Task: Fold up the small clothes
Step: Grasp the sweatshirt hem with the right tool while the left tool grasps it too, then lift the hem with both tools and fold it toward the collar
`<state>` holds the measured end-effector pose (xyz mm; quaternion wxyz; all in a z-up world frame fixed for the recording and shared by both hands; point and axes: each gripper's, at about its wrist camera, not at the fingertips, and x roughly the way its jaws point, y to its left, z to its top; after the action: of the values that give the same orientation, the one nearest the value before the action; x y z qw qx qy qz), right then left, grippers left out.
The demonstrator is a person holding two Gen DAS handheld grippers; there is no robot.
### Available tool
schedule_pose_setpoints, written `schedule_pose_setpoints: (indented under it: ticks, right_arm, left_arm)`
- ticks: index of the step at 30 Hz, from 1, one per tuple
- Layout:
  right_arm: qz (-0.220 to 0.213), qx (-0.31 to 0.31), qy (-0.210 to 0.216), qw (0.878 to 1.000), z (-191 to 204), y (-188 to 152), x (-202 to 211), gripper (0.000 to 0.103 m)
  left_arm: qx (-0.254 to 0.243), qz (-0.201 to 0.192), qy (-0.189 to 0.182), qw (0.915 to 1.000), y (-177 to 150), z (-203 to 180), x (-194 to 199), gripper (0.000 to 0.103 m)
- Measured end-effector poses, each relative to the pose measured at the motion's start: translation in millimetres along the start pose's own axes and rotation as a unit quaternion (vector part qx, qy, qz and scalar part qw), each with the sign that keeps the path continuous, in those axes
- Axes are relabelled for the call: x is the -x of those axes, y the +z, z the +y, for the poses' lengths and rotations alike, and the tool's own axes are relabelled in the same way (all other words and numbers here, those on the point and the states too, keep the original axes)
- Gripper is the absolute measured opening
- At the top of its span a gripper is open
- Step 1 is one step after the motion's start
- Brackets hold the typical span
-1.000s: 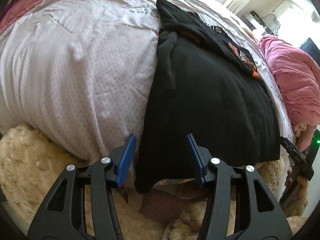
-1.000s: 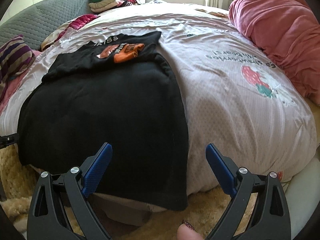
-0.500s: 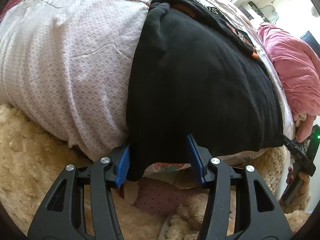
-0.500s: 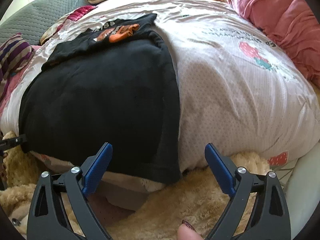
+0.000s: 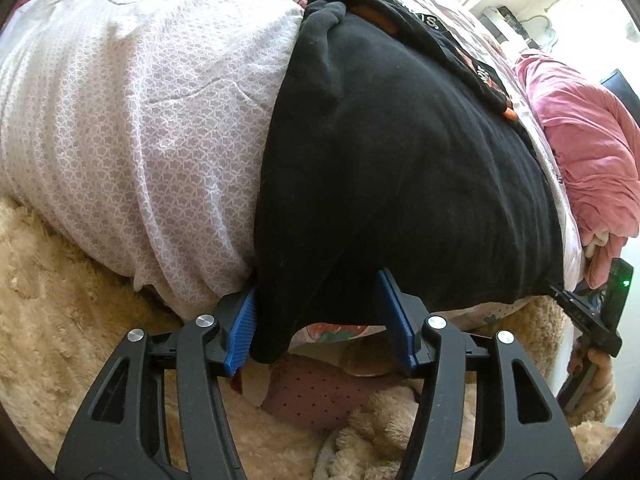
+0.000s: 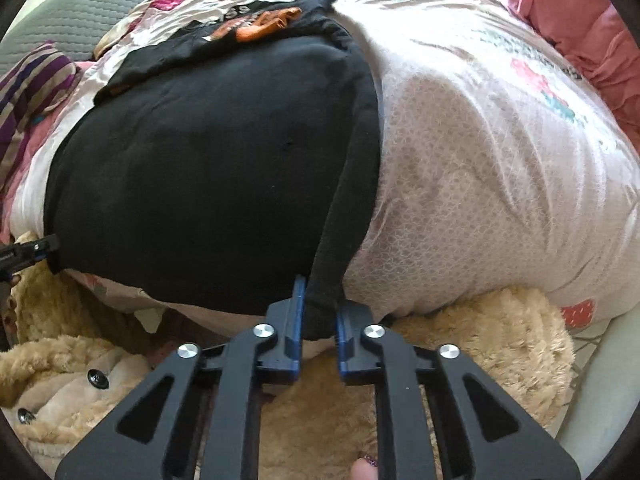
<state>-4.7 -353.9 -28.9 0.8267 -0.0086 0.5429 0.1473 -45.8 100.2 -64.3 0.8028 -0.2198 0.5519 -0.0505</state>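
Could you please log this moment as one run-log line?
right gripper: shut on black garment corner | left gripper: open around other corner | bed: garment flat

A large garment (image 5: 400, 168) lies spread on the bed's quilt (image 5: 140, 128), its near edge draped over the bed's front side. Behind it, partly overlapped by its far edge, lies a printed T-shirt (image 6: 248, 26). A bunched blanket (image 6: 568, 16) sits at the bed's right in the right wrist view, a quilted headboard (image 6: 80, 20) and a striped pillow (image 6: 28, 84) at the far left. Below the bed's front edge a fluffy rug (image 6: 460, 344) covers the floor, with a plush toy (image 6: 60, 384) on it at the left. The left gripper (image 5: 320, 316) straddles the garment's hanging left corner; the right gripper (image 6: 320, 316) has its jaws around the right corner.
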Motion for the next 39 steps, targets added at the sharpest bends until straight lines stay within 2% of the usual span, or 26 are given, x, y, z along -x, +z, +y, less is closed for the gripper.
schedule_pose_setpoints:
  ticks: [2, 7, 9, 12, 15, 19, 27, 39]
  right_arm:
    - [-0.009, -0.013, 0.014, 1.000, -4.6, 1.0, 8.7, 0.009]
    - [-0.056, -0.045, 0.078, 0.994, -13.6, 10.6, 37.4, 0.009]
    - [-0.081, -0.048, 0.096, 0.991, -13.5, 21.5, 50.4, 0.009]
    - [-0.110, -0.045, 0.112, 0.987, -9.6, 34.8, 61.3, 0.008]
    - [-0.128, -0.048, 0.118, 0.984, -8.0, 46.1, 67.2, 0.008]
    - [-0.143, -0.050, 0.115, 0.982, -7.5, 55.4, 71.8, 0.008]
    - [-0.194, -0.067, 0.125, 0.971, -17.5, 68.6, 93.0, 0.008]
    - [-0.260, -0.060, 0.113, 0.957, -23.9, 121.6, 115.5, 0.008]
  left_arm:
    - [0.005, 0.002, -0.002, 1.0000, -1.1, 0.7, -0.3, 0.047]
    - [0.030, 0.006, -0.009, 0.9995, -1.0, 9.1, 1.0, 0.035]
    - [0.042, 0.006, -0.010, 0.9990, -0.6, 12.9, 3.1, 0.017]
    - [0.054, 0.005, -0.024, 0.9983, -1.0, 15.1, 8.3, 0.005]
    - [0.055, -0.010, -0.035, 0.9978, 0.3, 13.8, 23.2, 0.004]
    - [0.054, -0.050, -0.060, 0.9955, 11.2, 9.4, 56.7, 0.004]
    - [0.023, -0.119, -0.082, 0.9893, 50.0, -10.9, 102.3, 0.004]
    - [0.026, -0.171, -0.097, 0.9802, 102.8, -16.1, 118.0, 0.004]
